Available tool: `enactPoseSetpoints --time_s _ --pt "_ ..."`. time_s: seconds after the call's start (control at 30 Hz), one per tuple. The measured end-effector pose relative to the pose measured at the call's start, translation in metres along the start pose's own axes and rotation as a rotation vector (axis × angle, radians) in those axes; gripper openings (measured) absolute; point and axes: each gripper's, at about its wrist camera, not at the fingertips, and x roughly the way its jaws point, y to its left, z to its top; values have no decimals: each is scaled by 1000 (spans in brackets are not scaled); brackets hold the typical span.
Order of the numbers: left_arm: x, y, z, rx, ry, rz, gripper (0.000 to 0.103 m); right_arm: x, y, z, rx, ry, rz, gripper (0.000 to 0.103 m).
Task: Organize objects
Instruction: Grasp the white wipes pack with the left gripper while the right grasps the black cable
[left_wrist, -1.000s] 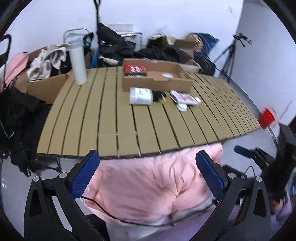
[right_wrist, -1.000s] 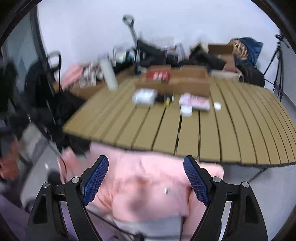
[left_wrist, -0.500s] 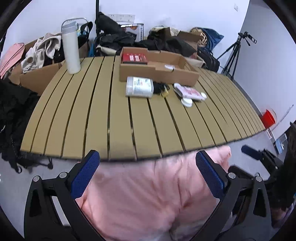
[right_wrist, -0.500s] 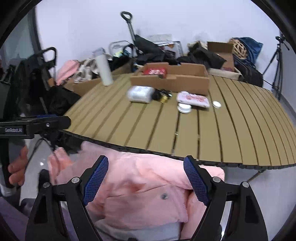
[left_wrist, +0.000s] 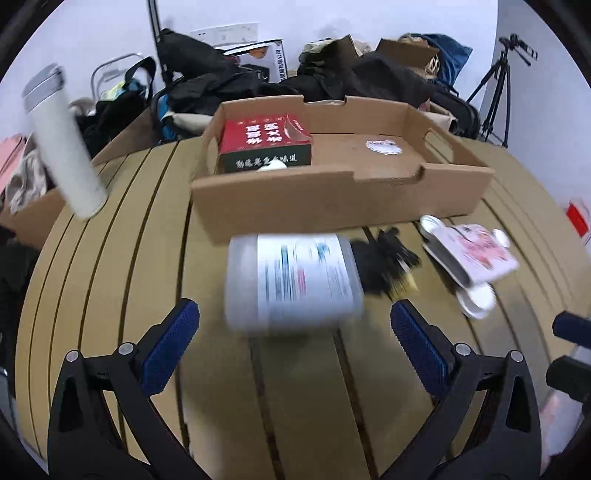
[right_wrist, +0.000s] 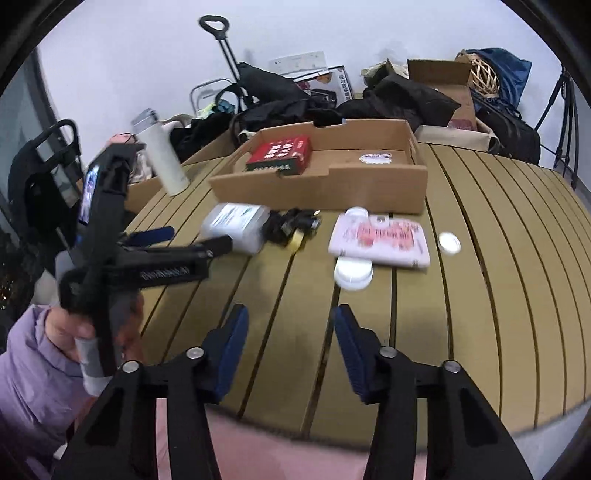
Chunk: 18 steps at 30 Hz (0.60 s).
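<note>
The white labelled jar (left_wrist: 293, 282) lay on its side at frame centre, just before the cardboard tray (left_wrist: 343, 199), which held only a red box (left_wrist: 264, 146). A pink pouch (right_wrist: 380, 238) and white lids (right_wrist: 352, 275) remained outside. Your left gripper (left_wrist: 291, 328) stood wide open and empty; your right gripper (right_wrist: 290, 343) had just been closing on nothing.

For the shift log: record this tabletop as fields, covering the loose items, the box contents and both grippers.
surface: slatted table
box: open cardboard tray holding a red carton
loose items: clear jar on its side, black bundle, pink pack, white lids
off to the side: white flask
left gripper: open, empty, just short of the jar
right gripper: jaws just narrowed, nothing between them
</note>
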Motion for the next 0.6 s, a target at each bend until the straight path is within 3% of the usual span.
enactPoseSetpoints --time_s 0.03,0.13,0.33,0.5,0.6 --pt "8 -1 2 11 4 -7 100 10 -2 7 -1 10 5 48" --pt "18 3 4 -7 13 -28 80 44 -4 29 -5 38 43 47" --pt "8 6 -7 3 -5 -65 80 107 3 64 -43 99 61 47" --pt "-9 13 -26 -15 27 -85 80 126 3 66 -68 121 28 19" --pt "-29 15 -37 -63 33 -79 80 109 1 60 -46 114 36 15"
